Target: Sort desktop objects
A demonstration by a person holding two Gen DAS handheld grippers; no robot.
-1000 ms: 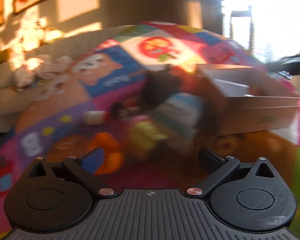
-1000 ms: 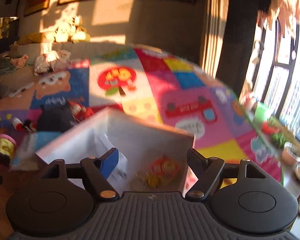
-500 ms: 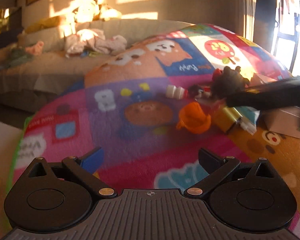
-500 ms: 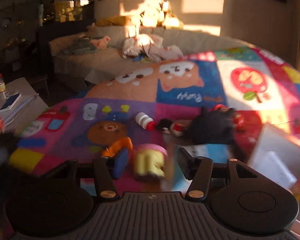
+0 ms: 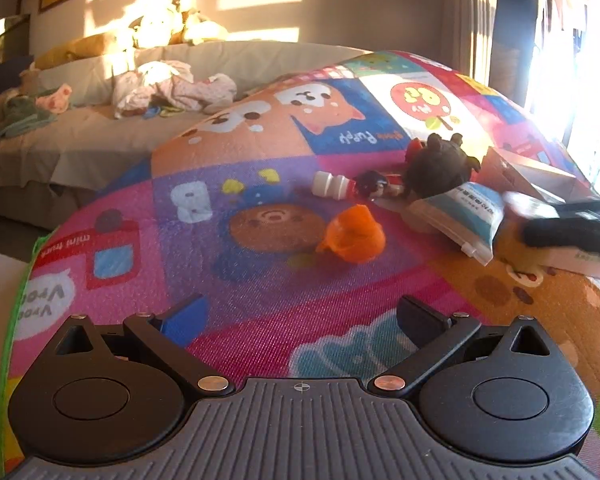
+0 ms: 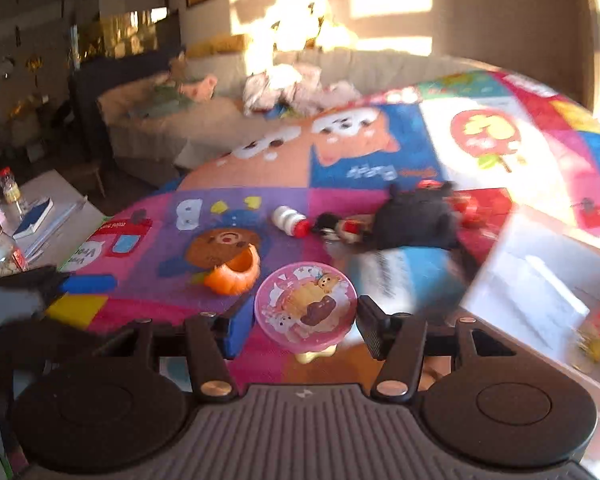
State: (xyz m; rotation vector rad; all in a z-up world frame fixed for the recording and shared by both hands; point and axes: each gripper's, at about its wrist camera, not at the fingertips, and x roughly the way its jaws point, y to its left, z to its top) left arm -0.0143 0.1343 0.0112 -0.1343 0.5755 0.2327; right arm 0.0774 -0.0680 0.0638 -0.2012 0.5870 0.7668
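Observation:
A colourful play mat (image 5: 260, 312) carries the objects. An orange pumpkin cup (image 5: 352, 234) lies mid-mat, also in the right wrist view (image 6: 234, 270). Behind it lie a small white bottle (image 5: 332, 185), a black plush toy (image 5: 440, 166) and a blue-white pouch (image 5: 468, 210). My left gripper (image 5: 300, 320) is open and empty, low over the near mat. My right gripper (image 6: 302, 326) has its jaws on either side of a pink-lidded round container (image 6: 306, 304), not clearly touching it. It shows blurred in the left wrist view (image 5: 572, 232).
An open white cardboard box (image 6: 548, 280) with a few items stands at the right. A sofa (image 5: 80, 136) with clothes and plush toys runs behind the mat. A side table (image 6: 28, 224) with a jar, bottle and book stands at the left.
Both grippers swung left, away from the box. The left one drew back to the near edge of the mat. The right one came down around the pink-lidded container.

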